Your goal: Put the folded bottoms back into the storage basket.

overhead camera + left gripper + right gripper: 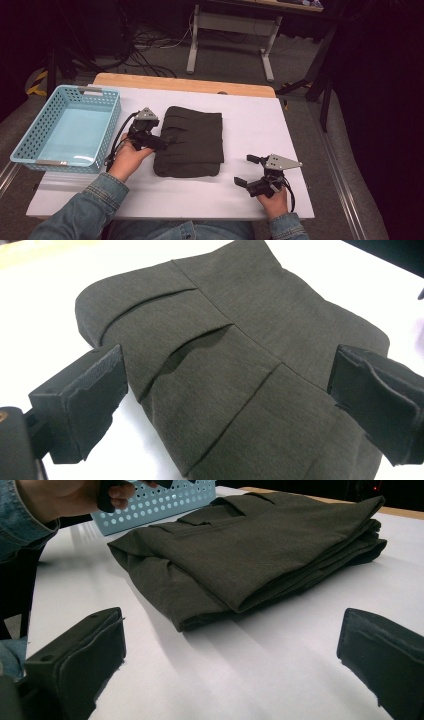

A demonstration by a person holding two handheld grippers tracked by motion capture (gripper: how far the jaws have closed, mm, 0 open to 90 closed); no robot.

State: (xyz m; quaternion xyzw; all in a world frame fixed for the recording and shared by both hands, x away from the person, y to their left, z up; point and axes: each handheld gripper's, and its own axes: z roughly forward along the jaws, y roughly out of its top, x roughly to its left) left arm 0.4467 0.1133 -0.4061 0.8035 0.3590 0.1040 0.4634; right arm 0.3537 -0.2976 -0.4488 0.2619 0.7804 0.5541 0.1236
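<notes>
A folded dark grey garment (192,141) lies in the middle of the white table top (255,115). My left gripper (167,142) is open at the garment's left edge, its jaws spread over the pleated cloth (225,355) without closing on it. Off to the garment's right, near the table's front edge, my right gripper (246,171) is open and holds nothing. In the right gripper view the garment (250,555) lies ahead of the two spread jaws, a stretch of bare table between.
A light blue perforated basket (67,127) stands at the table's left side, and shows behind the garment as the basket (160,502) in the right gripper view. A wooden strip (185,83) runs along the far edge. Desk legs and cables stand on the floor beyond.
</notes>
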